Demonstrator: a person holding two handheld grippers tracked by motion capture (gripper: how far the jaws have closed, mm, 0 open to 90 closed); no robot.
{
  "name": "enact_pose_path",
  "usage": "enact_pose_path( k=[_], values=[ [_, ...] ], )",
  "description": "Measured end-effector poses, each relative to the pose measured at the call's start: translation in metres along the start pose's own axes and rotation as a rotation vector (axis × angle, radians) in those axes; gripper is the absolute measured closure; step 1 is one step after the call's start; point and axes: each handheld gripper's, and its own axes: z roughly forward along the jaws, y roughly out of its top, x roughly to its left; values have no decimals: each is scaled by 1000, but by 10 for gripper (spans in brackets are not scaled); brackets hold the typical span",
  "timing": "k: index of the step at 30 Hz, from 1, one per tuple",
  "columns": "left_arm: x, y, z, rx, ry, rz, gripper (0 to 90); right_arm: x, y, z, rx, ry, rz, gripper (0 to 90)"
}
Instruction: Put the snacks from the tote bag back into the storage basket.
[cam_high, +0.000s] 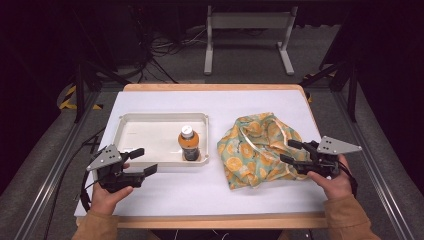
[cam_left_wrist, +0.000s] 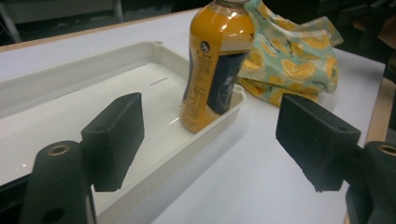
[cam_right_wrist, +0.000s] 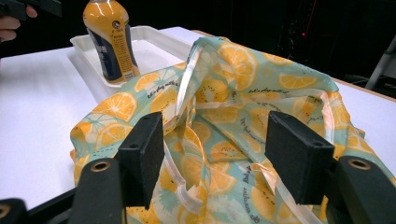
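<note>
An orange juice bottle (cam_high: 188, 143) with a white cap stands upright in the near right corner of a white tray (cam_high: 150, 120). To the right of the tray lies a crumpled cloth bag (cam_high: 260, 147) printed with orange slices. My left gripper (cam_high: 144, 161) is open at the tray's near edge, left of the bottle. In the left gripper view the bottle (cam_left_wrist: 217, 60) stands beyond the open jaws (cam_left_wrist: 210, 135), on the tray (cam_left_wrist: 224, 112). My right gripper (cam_high: 288, 151) is open at the bag's right side. In the right gripper view bag fabric (cam_right_wrist: 233, 84) and a pale strap lie between its jaws (cam_right_wrist: 215, 144).
The table has a white top (cam_high: 200, 190) with a wooden edge. Dark floor, cables and a white metal stand (cam_high: 247, 30) lie beyond the far side. In the right gripper view the bottle (cam_right_wrist: 109, 39) and the other hand (cam_right_wrist: 9, 28) appear at the top left.
</note>
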Motion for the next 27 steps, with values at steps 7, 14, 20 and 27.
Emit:
enact_pose_path(
  k=[7,14,20,27],
  values=[
    [8,-13,4,-17,14,-24,240,0,-2,-1,-3,-7,-4,371],
    [13,-29,12,-35,21,-36,246,-1,-4,-1,1,-10,-1,366],
    [13,-40,16,-29,63,-10,247,-1,-6,0,9,-11,0,361],
    [10,-45,24,9,88,6,245,-1,-9,2,14,-10,2,358]
  ],
)
